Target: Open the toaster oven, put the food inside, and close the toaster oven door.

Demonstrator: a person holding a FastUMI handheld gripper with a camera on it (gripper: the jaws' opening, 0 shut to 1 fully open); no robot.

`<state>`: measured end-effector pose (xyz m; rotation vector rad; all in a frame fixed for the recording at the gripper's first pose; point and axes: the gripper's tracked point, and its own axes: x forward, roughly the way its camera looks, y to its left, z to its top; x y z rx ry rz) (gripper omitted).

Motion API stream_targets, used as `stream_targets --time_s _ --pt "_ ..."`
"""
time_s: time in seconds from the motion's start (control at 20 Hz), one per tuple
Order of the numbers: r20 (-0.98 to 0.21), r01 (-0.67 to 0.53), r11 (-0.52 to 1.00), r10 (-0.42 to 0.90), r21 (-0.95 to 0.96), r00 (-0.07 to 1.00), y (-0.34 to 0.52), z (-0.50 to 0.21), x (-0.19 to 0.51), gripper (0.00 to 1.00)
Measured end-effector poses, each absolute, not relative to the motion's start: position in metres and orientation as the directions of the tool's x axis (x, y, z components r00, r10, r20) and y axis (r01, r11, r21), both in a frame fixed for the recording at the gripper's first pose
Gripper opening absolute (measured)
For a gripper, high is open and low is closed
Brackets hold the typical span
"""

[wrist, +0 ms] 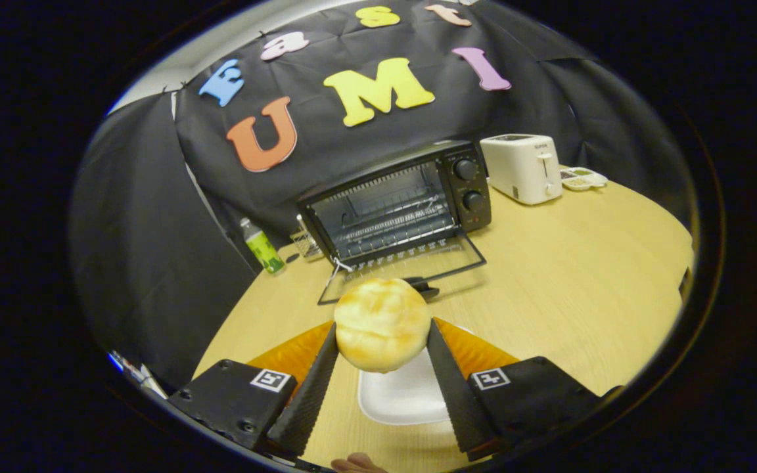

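- We see the gripper (382, 341) clamped on a round bread bun (381, 324), one finger pressing on each side of it.
- The bun is pale golden, with a lightly browned, dimpled top, and it hangs clear of the table (569, 276) between the fingers.
- Right under the bun, between the two fingers, we spot a white plate (405, 397) lying flat on the light wooden table.
- Ahead of the fingers stands the toaster oven (398, 200), black, with its glass door (411, 272) dropped all the way down so that it lies nearly level over the tabletop.
- We can look straight into the oven: a wire rack (385, 213) runs across the inside, and two round knobs (466, 169) sit one above the other on the panel at its right.
- The door's dark handle (426, 288) pokes out just beyond the bun, at the door's near edge.
- To the right of the oven, well beyond the fingers, we have a white pop-up toaster (523, 167), and just beside it, farther right, a small white tray (583, 177) with something in it that we can't make out.
- To the left of the oven a plastic bottle (262, 246) with a green label stands upright near the table's edge, by the black cloth wall.
- Between bottle and oven there is a small clear container (305, 243); its contents are too small to tell.
- At the very near edge, between the finger bases, a bit of a person's hand (355, 464) peeks in.
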<state>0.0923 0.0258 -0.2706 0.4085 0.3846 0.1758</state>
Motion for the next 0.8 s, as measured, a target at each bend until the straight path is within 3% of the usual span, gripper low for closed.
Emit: stream_targets --time_s 0.15,0.4,0.65,0.8 --pt "-0.228 -0.110 0.874 0.242 0.473 0.943 0.027 -0.239 0.119 0.85" --pt "-0.096 -0.231 0.752 0.363 0.617 0.927 0.052 -0.217 0.155 0.85" --pt "-0.122 -0.169 0.668 0.366 0.725 0.923 0.052 -0.234 0.212 0.85" --pt "-0.120 -0.145 0.700 0.314 0.699 0.942 0.042 -0.244 0.256 0.85"
